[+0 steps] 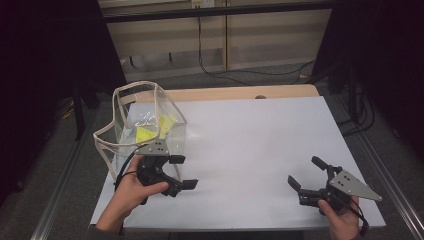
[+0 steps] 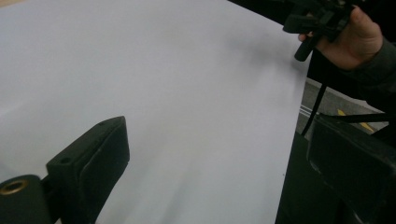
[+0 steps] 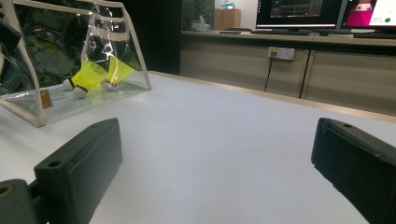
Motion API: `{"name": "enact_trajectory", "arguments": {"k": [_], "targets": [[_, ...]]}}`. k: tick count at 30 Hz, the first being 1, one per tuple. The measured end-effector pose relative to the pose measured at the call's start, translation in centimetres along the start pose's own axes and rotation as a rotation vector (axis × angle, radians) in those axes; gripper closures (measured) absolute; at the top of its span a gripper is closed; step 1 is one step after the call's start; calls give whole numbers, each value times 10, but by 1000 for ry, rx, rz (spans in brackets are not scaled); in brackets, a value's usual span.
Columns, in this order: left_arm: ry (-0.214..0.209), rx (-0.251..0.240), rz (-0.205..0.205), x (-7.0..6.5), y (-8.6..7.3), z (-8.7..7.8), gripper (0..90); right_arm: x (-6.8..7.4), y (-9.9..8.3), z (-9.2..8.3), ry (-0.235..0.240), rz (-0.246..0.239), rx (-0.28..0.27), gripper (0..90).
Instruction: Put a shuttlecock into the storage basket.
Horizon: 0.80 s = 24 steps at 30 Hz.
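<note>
A white table (image 1: 250, 145) takes up most of the high view, from the centre out to the lower right. At its left edge, in the left middle of the frame, stands a clear plastic bag (image 1: 145, 125) with cream trim, upright and open at the top. In the right gripper view the same bag (image 3: 70, 60) sits in the upper left of the frame.

The left gripper (image 1: 182, 172) lies in the lower left of the high view, just below the bag and close to its front wall; whether it touches the bag cannot be told. Its jaws stand wide apart with nothing between them. The right gripper (image 1: 305, 172) is in the lower right of that frame, well apart from the bag, jaws likewise spread wide and holding nothing.

Inside the bag lie two yellow shuttlecocks (image 3: 95, 74), side by side on its floor, seen as yellow patches (image 1: 155, 127) through the wall in the high view.
</note>
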<state>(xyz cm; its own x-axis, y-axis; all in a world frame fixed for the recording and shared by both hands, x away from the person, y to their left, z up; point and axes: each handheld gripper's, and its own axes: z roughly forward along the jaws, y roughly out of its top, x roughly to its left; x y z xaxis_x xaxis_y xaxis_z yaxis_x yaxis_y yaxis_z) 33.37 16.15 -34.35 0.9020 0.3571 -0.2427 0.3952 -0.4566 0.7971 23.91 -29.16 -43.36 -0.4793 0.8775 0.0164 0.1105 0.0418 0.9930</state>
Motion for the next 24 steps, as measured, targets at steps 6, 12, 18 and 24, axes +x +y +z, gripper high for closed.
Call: {"name": "enact_trajectory", "arguments": {"k": [6, 12, 18, 24], "targets": [[11, -13, -7, 5, -10, -6, 56, 0, 0, 0, -1, -1, 1, 18], [14, -21, -3, 7, -16, -12, 56, 0, 0, 1, -1, -4, 2, 18], [20, -22, 3, 9, -25, -14, 55, 0, -1, 0, -4, 2, 3, 18], [25, -36, -6, 12, -32, -18, 55, -1, -1, 0, -3, 3, 3, 18]]}}
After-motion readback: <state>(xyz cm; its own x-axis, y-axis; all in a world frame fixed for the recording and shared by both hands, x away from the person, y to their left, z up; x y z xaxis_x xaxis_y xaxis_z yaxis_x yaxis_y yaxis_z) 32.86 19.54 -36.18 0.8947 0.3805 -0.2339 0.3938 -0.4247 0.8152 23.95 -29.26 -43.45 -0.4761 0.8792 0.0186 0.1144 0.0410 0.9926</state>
